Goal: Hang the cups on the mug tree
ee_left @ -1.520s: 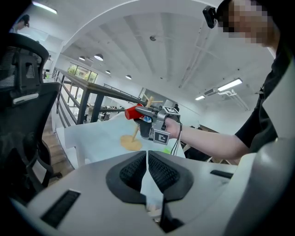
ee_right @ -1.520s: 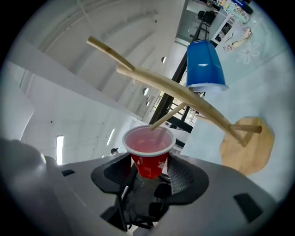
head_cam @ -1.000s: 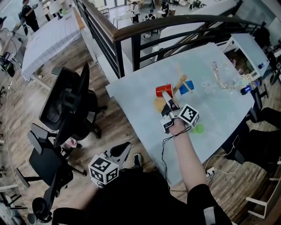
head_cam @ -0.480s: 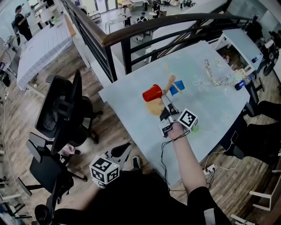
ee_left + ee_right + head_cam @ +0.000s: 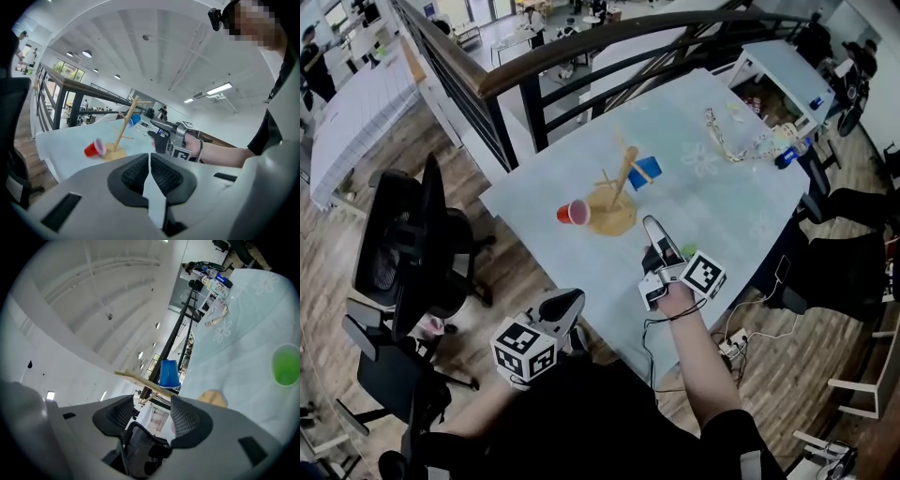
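The wooden mug tree (image 5: 621, 180) stands mid-table on its round base. A blue cup (image 5: 644, 172) hangs on a right-hand peg. A red cup (image 5: 573, 213) lies on its side on the table, touching the base's left edge. My right gripper (image 5: 654, 230) is open and empty, just right of and nearer than the base. Its own view shows the blue cup (image 5: 168, 373) beyond the spread jaws and a green cup (image 5: 286, 365) on the table to the right. My left gripper (image 5: 567, 302) hangs shut and empty below the table's near edge, its pads (image 5: 150, 161) together.
The pale table (image 5: 741, 216) carries a string of small items (image 5: 741, 145) at its far right. A black railing (image 5: 562, 61) runs behind it. Black office chairs (image 5: 403, 244) stand on the wooden floor to the left. A white side table (image 5: 778, 75) is at the back right.
The red cup, earlier raised at the right gripper's tips by the tree, now lies on the table beside the base. The right gripper has let go and drawn back toward me.
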`<state>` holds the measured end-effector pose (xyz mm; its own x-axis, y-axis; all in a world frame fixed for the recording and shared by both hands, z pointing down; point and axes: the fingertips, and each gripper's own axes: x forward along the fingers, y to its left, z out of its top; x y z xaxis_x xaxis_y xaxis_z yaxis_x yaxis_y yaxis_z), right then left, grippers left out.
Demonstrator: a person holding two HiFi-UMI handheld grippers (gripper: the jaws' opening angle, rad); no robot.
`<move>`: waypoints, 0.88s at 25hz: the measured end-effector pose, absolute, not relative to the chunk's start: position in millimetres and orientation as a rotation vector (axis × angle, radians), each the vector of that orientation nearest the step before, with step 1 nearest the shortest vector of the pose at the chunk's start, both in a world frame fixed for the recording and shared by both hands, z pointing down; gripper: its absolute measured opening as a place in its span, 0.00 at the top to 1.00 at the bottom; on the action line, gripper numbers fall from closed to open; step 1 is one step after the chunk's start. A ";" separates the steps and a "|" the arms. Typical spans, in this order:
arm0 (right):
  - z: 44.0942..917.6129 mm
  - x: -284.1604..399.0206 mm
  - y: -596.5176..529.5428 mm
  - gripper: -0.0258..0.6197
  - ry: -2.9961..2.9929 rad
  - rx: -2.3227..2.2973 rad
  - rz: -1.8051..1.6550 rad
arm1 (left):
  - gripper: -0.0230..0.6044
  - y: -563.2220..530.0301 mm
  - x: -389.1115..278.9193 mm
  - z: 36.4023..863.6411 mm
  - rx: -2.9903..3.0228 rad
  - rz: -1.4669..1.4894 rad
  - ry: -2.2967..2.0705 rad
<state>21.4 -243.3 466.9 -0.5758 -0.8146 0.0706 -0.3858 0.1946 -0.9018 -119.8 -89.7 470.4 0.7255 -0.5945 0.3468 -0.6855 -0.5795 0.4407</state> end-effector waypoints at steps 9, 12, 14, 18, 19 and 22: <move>477.0 49.7 -189.0 0.54 2.032 -1.244 -1.370 | 0.93 -151.2 -150.1 529.4 2.291 0.212 -1.069; 483.2 55.0 -171.5 0.54 2.022 -1.294 -1.395 | 0.93 -149.9 -144.6 554.8 2.263 0.234 -1.032; 486.6 57.4 -159.4 0.54 2.045 -1.342 -1.405 | 0.92 -149.5 -141.2 571.5 2.253 0.263 -1.009; 488.4 60.3 -140.1 0.54 2.123 -1.433 -1.401 | 0.92 -161.0 -143.5 591.0 2.265 0.314 -1.031; 487.7 60.7 -136.3 0.54 2.136 -1.443 -1.396 | 0.92 -166.5 -146.0 593.5 2.271 0.325 -1.046; 488.3 63.5 -127.9 0.54 2.145 -1.471 -1.396 | 0.92 -190.0 -157.4 599.9 2.314 0.395 -1.115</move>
